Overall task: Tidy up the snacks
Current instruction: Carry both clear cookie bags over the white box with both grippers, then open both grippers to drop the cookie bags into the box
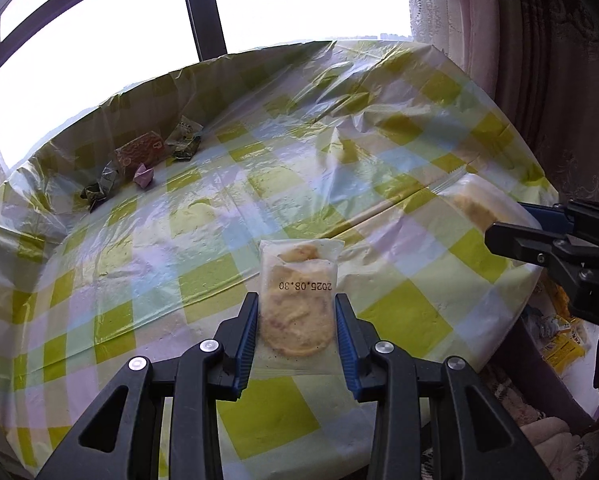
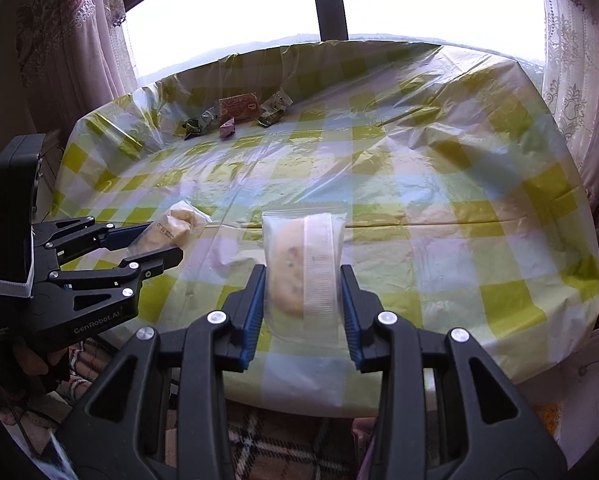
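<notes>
Both tongs, left (image 1: 296, 312) and right (image 2: 303, 292), each narrowly clamped on a cookie packet (image 1: 299, 300).

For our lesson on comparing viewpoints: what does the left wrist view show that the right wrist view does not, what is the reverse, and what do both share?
Only the left wrist view shows the printed date on the left packet and yellow packets below the table's right edge.

Only the right wrist view shows the ridged seam strip down the right packet and the plaid fabric below the near edge.

Both show the checked tablecloth, the small snack pile by the window, and each hand-held gripper shut on a biscuit packet.
</notes>
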